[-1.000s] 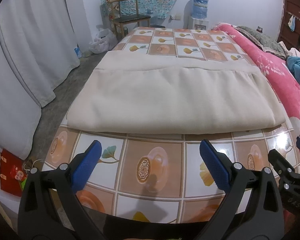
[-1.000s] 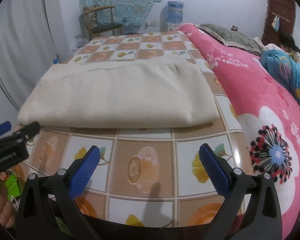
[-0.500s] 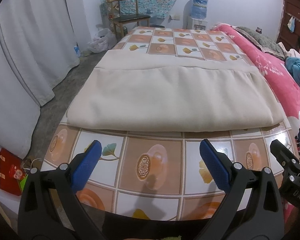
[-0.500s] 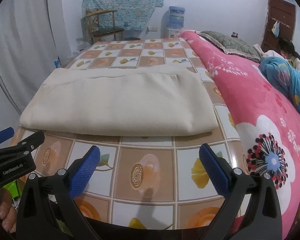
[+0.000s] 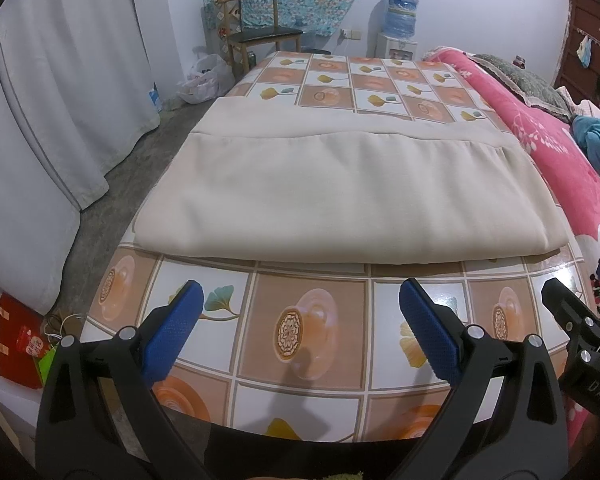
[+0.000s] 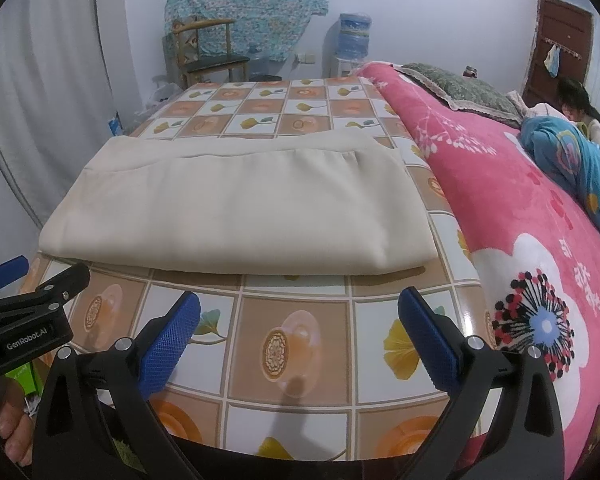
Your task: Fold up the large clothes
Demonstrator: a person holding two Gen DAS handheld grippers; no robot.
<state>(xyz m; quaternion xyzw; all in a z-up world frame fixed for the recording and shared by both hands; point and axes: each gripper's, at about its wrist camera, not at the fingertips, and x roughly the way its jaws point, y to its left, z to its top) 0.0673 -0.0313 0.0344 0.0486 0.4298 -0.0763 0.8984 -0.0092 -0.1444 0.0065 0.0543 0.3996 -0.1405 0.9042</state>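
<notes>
Evidently both grippers, left gripper (image 5: 298, 318) and right gripper (image 6: 299, 322), had backed off slightly, jaws wide and empty; beige garment (image 5: 340, 200) lay folded on the tiled tablecloth (image 5: 308, 332) (fold apparently complete).

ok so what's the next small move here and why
Probably ease both grippers forward to the cloth's near folded edge. The left gripper and right gripper hang with jaws open and empty over the bare table, short of the beige cloth, which lies flat, folded once.
</notes>
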